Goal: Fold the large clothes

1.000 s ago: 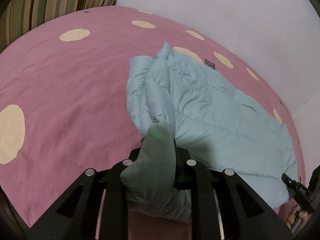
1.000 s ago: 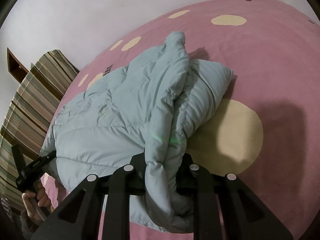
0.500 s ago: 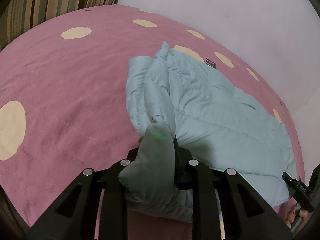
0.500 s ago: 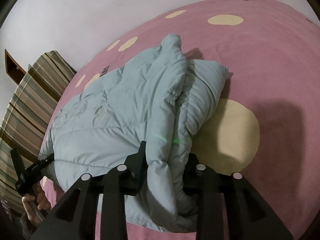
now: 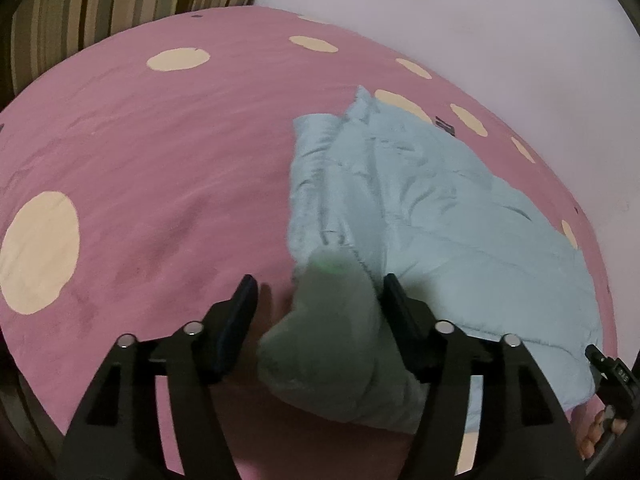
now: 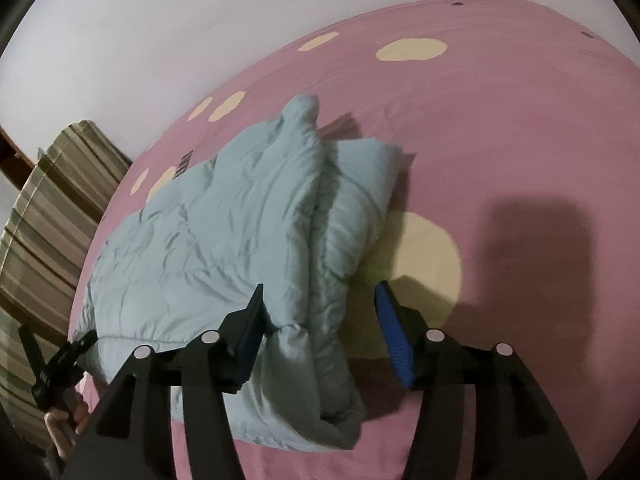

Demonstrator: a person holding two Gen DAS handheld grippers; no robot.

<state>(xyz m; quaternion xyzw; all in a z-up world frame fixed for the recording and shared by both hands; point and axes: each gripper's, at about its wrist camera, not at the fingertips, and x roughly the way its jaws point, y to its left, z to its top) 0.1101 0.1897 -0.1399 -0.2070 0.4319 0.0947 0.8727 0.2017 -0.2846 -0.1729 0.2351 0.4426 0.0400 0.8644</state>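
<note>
Grippers [image 5: 318, 292] opening around jacket [image 5: 440, 232]

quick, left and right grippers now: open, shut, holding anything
Left gripper: opening, fingers off the pale blue puffer jacket fold between them.
Right gripper: opening too, jacket edge between its fingers, no grip.

I count one pale blue padded jacket [image 5: 440, 216], lying folded on one pink cover [image 5: 160, 152] dotted with cream spots [image 5: 40, 252]. From my left claw [image 5: 318, 292] I can make out eight of those spots; the view from my right claw [image 6: 320, 304] shows seven. I hold two claws, one in each hand, each with two fingers [image 6: 394, 336], so four fingers in all. One striped cushion [image 6: 52, 200] sits at the edge, against one plain white wall [image 6: 160, 40].
</note>
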